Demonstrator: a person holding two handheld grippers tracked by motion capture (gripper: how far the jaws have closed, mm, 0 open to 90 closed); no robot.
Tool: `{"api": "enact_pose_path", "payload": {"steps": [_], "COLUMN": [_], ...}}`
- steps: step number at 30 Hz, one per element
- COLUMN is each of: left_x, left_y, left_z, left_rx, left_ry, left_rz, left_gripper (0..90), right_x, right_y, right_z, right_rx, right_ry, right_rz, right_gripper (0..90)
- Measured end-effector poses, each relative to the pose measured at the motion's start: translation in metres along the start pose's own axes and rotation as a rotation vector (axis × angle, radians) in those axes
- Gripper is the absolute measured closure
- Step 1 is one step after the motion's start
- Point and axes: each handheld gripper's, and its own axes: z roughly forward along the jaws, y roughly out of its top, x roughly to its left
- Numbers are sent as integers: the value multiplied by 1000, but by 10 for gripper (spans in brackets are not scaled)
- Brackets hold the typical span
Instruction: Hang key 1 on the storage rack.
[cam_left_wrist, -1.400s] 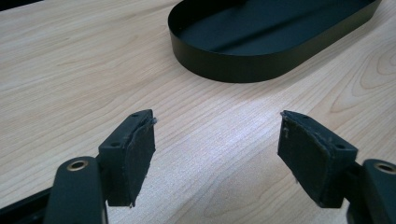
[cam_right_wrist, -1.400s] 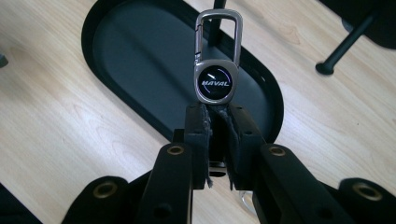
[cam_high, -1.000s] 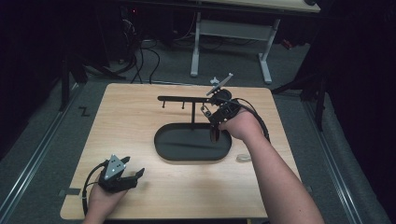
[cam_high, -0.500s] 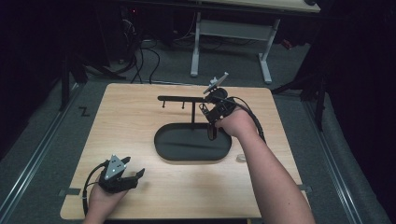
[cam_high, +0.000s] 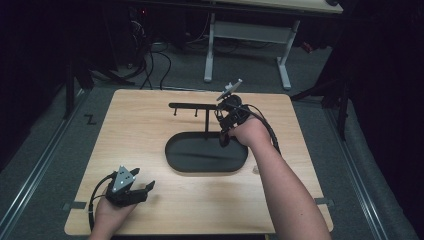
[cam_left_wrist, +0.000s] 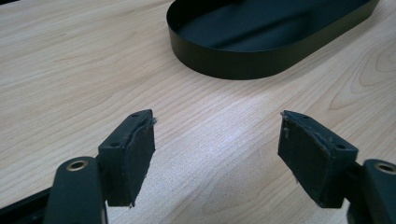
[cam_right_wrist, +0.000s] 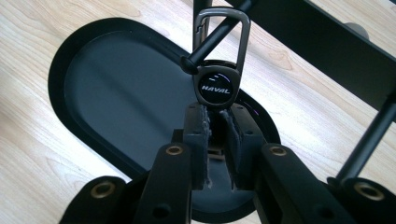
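One key fob (cam_right_wrist: 215, 88) (hooked) in right tongs (cam_right_wrist: 215, 122)

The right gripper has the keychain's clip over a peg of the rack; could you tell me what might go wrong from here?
The right gripper pinches just the lower edge of the HAVAL keychain, so it could slip out and drop into the black tray. The carabiner sits near the peg's knobbed tip, so it might slide off when let go. A tug could tip the rack.
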Motion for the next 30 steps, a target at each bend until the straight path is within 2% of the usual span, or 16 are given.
{"api": "enact_pose_path", "payload": {"steps": [4, 13, 18, 24, 30], "left_x": [0, -1, -1, -3, -5], "left_y": [0, 3, 5, 7, 7], "left_z": [1, 4, 7, 10, 11], "left_rx": [2, 0, -1, 5, 11], "left_ry": [1, -2, -10, -17, -17], "left_rz": [1, 8, 15, 23, 24], "left_gripper": [277, 277, 278, 278, 278], "right_x": [1, 3, 5, -1, -12], "right_y": [-1, -9, -28, -61, -92], "right_z": [2, -9, -17, -24, -24], "right_rx": [0, -22, -45, -56, -29], "right_ry": [1, 5, 14, 23, 4], "right_rz": [-6, -4, -13, 15, 39], "right_gripper": [786, 743, 724, 688, 679]}}
